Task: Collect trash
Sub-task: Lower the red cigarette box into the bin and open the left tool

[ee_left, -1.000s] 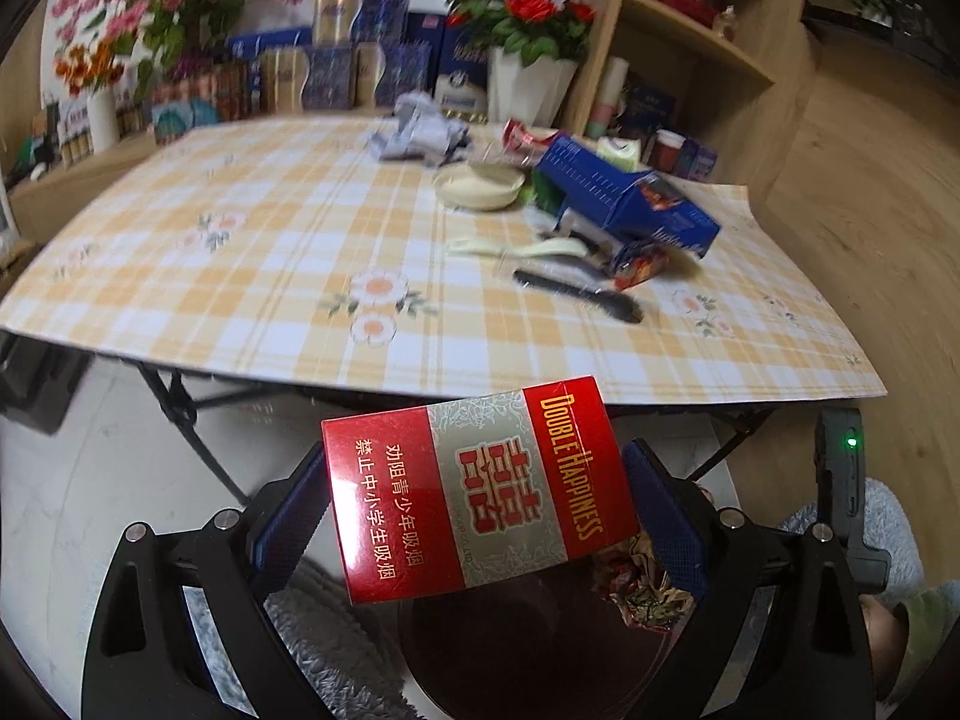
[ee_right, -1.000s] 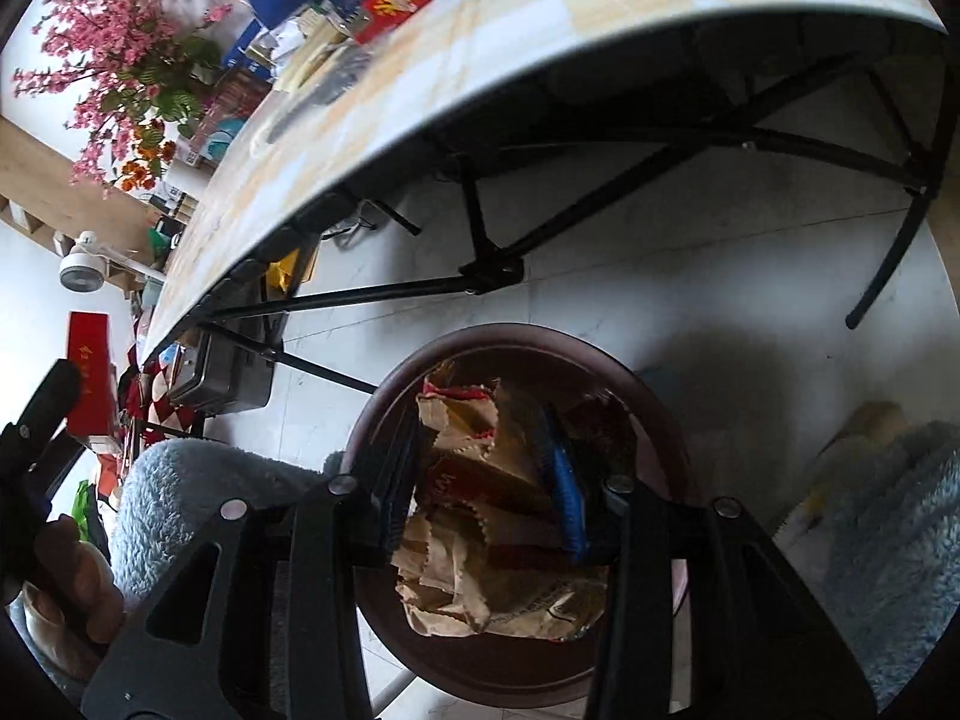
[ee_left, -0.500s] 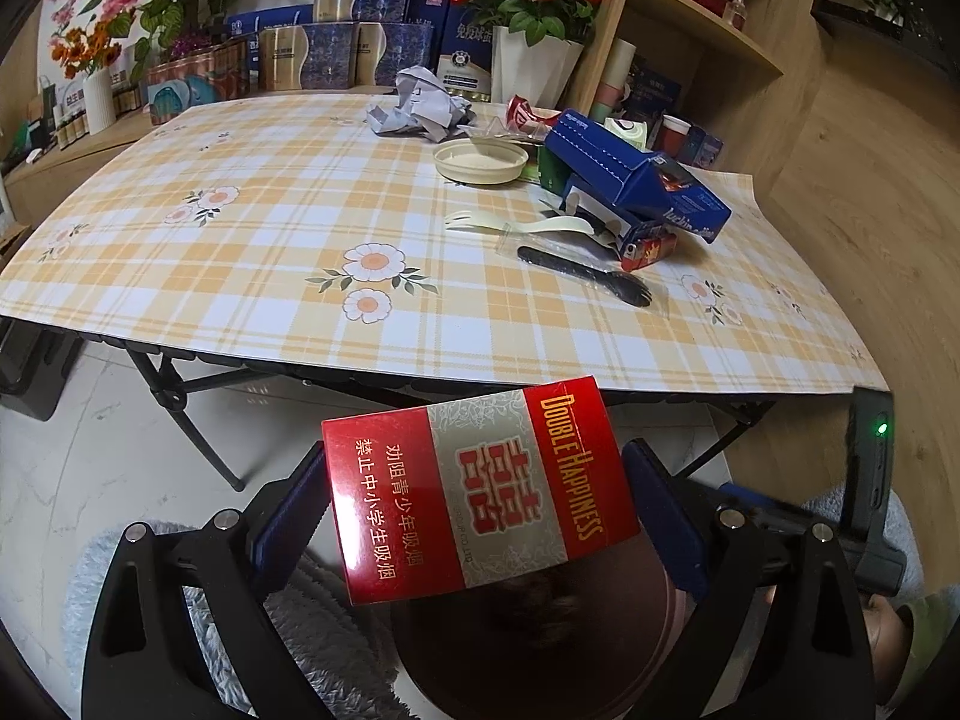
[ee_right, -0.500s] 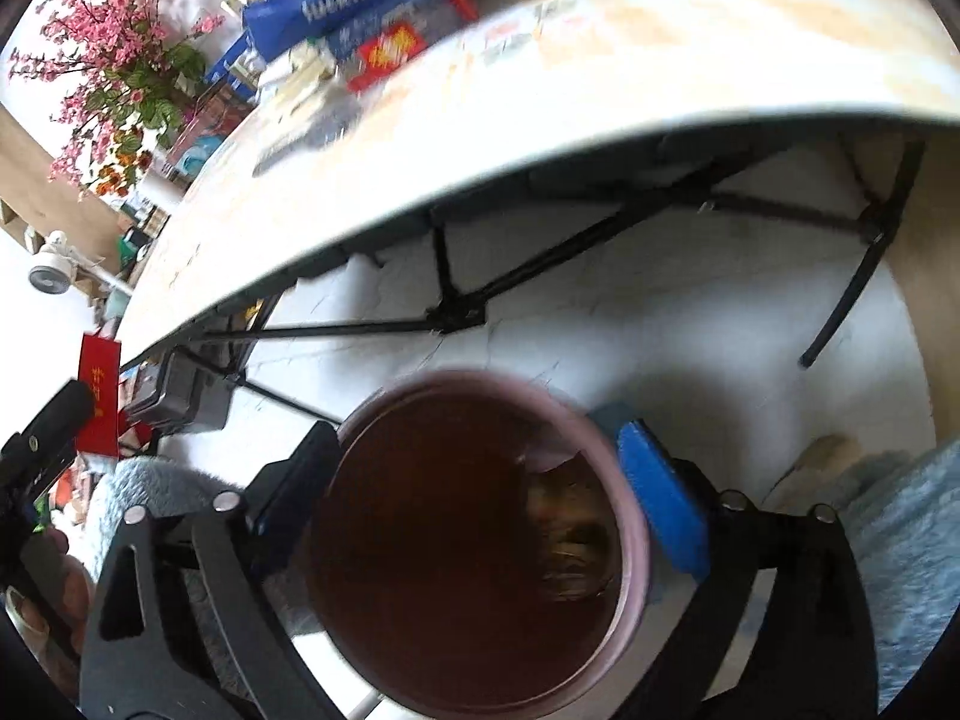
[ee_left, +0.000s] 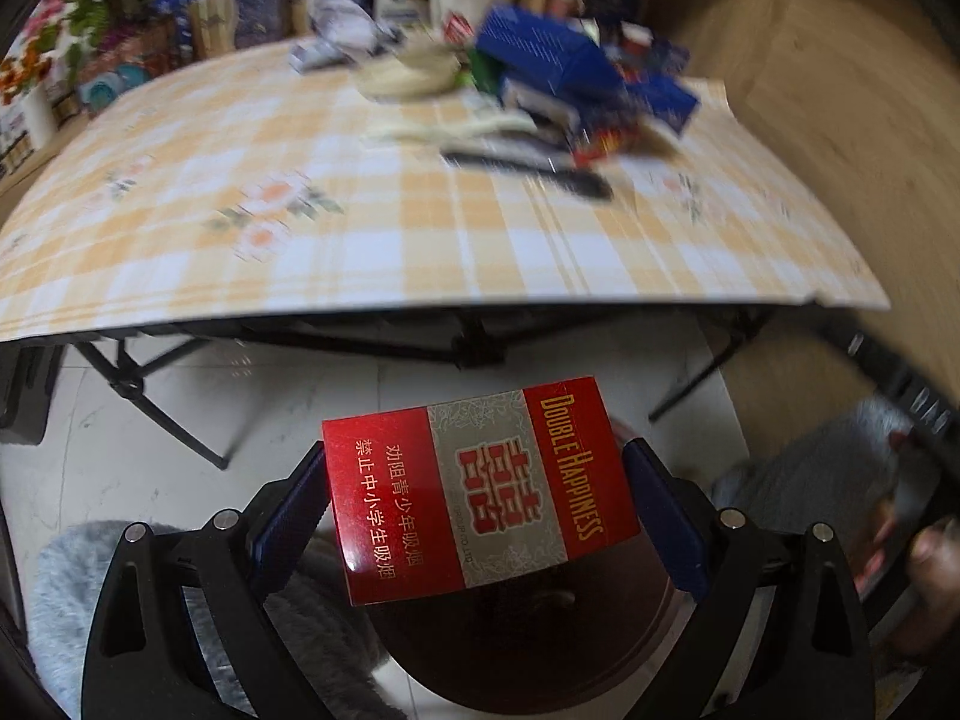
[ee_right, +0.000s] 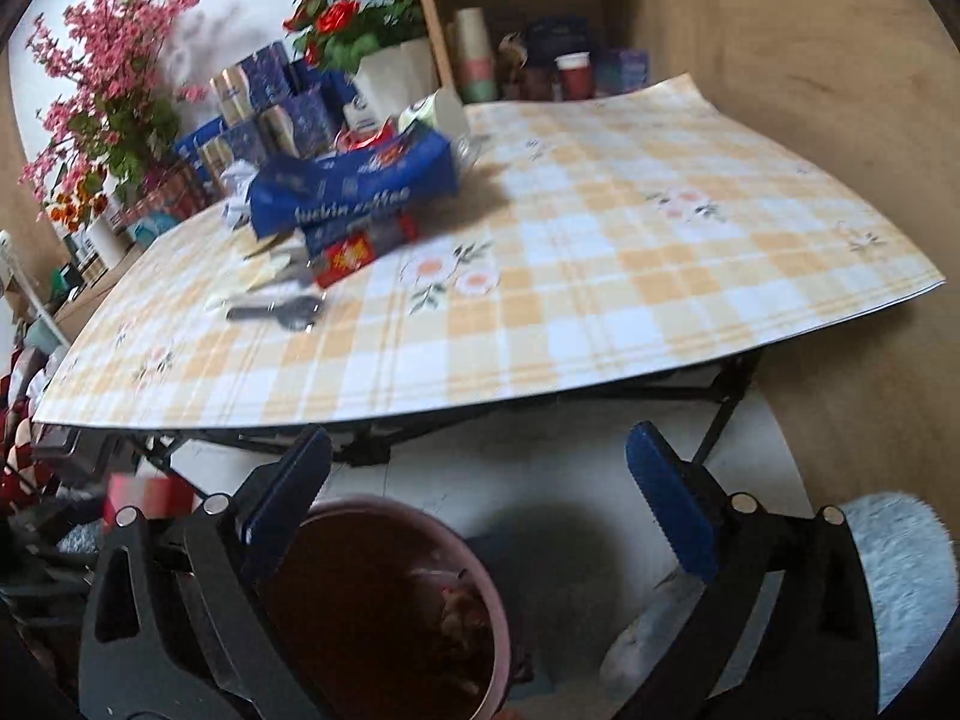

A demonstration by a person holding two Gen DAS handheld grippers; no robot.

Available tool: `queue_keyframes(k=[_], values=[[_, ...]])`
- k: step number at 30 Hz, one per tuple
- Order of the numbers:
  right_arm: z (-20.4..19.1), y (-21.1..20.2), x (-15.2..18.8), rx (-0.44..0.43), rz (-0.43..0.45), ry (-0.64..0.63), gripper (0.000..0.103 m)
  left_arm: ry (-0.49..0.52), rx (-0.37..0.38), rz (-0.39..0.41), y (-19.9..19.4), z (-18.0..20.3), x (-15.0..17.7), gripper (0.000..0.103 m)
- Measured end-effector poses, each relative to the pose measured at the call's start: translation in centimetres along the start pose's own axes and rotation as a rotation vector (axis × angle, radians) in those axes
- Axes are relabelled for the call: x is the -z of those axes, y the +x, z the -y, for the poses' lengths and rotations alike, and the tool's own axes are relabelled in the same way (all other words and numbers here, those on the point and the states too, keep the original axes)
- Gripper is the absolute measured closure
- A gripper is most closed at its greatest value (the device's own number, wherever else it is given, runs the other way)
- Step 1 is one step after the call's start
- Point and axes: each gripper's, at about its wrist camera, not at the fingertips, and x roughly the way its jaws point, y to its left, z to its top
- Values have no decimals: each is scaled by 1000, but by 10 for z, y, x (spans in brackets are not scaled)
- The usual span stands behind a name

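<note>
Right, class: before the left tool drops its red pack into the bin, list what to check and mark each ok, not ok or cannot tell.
1. Red pack clamped in left tool: ok.
2. Bin under the pack: ok.
3. Right tool empty, nothing between its fingers: ok.
4. Right tool clear of the bin mouth: cannot tell.
5. Room left in bin: ok, only some wrapper at the bottom.
6. Table cleared of trash: not ok.

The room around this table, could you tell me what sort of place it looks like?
Probably a lived-in room at home, perhaps a dining corner. A folding table wears a yellow checked floral cloth, artificial flowers in a white vase stand behind it beside wooden shelves of cups, and a bin sits on the tiled floor.
</note>
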Motion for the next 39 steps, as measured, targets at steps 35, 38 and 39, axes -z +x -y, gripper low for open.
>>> queue_keyframes(k=[35,38,39], values=[[8,-1,5,38,-12,20,6,29,25,-249,59,11,12,8],[7,2,6,39,-18,17,6,-14,18,-140,39,5,4,8],[6,3,6,41,-22,15,6,-32,12,-85,29,1,1,8]])
